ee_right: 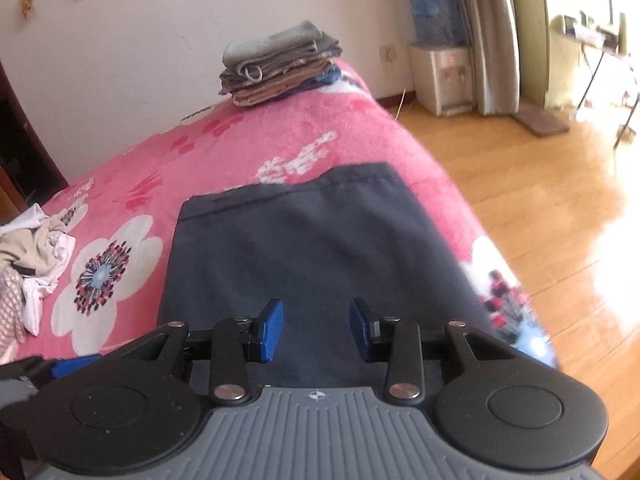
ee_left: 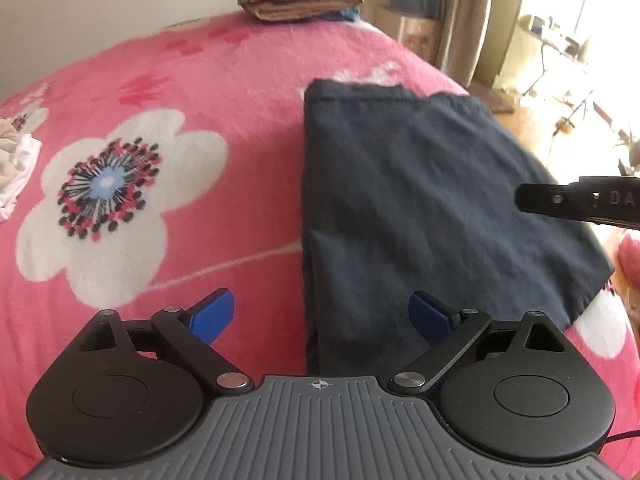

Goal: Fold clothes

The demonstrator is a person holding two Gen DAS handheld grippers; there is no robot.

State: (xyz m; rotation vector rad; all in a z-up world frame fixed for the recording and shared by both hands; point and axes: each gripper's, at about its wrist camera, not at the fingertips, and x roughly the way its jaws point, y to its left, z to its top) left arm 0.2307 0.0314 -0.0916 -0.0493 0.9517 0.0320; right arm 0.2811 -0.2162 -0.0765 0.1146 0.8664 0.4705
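A dark navy garment [ee_left: 420,208] lies folded flat on the pink flowered bedspread [ee_left: 200,92]; it also shows in the right wrist view [ee_right: 312,248]. My left gripper [ee_left: 322,314] is open and empty, just above the garment's near left edge. My right gripper [ee_right: 316,326] is open and empty, above the garment's near end. A finger of the right gripper [ee_left: 576,200] reaches in over the garment's right side in the left wrist view.
A stack of folded clothes [ee_right: 276,66] sits at the far end of the bed by the wall. A heap of unfolded light clothes [ee_right: 28,264] lies at the left. The bed's right edge drops to a wooden floor [ee_right: 540,208]. A water dispenser [ee_right: 444,76] stands in the corner.
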